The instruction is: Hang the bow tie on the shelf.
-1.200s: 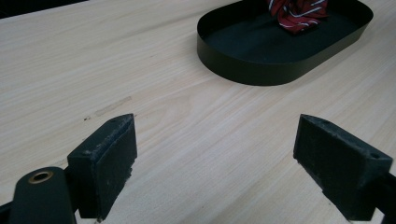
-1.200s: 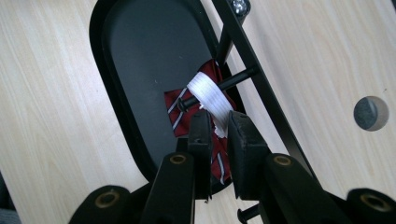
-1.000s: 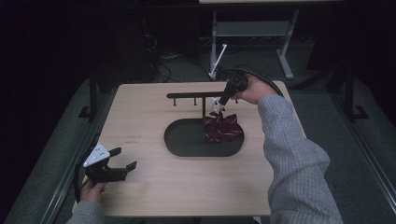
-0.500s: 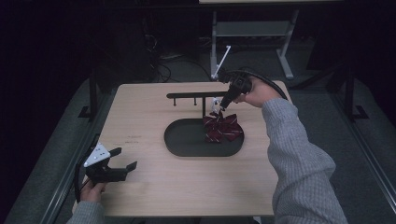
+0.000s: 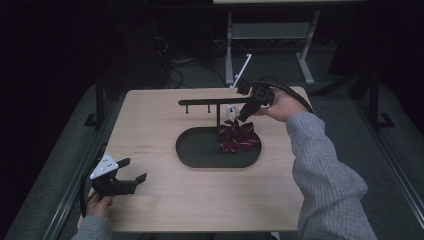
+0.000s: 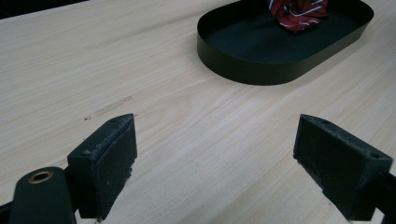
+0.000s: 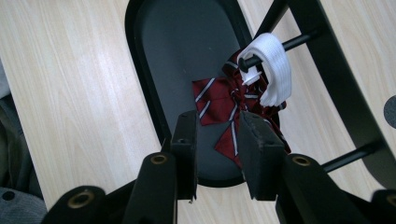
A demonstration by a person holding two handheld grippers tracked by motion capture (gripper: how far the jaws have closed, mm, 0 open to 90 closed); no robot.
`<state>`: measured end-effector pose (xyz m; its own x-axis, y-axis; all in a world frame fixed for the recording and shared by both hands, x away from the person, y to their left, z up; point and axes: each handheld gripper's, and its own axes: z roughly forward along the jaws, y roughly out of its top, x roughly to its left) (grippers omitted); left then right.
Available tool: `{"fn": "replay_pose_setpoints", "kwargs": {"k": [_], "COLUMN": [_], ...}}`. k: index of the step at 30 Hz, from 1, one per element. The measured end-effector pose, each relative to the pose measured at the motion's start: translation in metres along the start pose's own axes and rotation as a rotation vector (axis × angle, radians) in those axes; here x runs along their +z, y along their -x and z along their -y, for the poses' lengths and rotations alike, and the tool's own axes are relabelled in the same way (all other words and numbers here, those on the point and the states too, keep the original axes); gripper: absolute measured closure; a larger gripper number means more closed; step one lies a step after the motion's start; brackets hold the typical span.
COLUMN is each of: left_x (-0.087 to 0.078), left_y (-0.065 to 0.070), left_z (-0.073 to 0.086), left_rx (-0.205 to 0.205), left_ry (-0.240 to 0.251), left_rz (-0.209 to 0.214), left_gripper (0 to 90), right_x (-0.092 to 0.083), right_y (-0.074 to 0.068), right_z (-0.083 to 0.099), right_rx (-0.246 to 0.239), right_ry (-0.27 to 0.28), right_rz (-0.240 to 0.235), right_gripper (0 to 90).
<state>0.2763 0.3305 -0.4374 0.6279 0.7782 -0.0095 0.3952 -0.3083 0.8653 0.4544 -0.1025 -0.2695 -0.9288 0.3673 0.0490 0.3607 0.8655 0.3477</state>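
At the table's near left edge the left gripper rests low over bare wood, its jaws spread wide with nothing between them. At centre sits the black oval tray; above its far end runs the black rack with its pegs. The red striped bow tie hangs from a peg by its white strap, dangling over the tray's right end. Just above it the right gripper points down, jaws having just been opening, parted with a gap, no cloth pinched between the pads
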Motion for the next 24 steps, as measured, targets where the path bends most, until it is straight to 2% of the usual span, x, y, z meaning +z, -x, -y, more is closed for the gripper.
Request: {"fn": "replay_pose_setpoints", "kwargs": {"k": [6,12,24], "left_x": [0.000,0.000,0.001], "left_y": [0.001,0.001,0.001], "left_z": [0.000,0.000,0.000], "left_rx": [-0.005,0.001,0.007], "left_ry": [0.000,-0.003,-0.009], "left_rz": [0.000,0.000,0.000], "left_gripper": [12.9,12.9,12.9], "right_x": [0.007,0.015,0.018], "right_y": [-0.007,-0.010,-0.022], "right_z": [0.007,0.012,0.030], "right_rx": [-0.017,-0.013,-0.009], "right_ry": [0.013,0.001,0.021], "right_rz": [-0.007,-0.017,-0.022], "right_gripper": [65.2,63.6,57.7]}}
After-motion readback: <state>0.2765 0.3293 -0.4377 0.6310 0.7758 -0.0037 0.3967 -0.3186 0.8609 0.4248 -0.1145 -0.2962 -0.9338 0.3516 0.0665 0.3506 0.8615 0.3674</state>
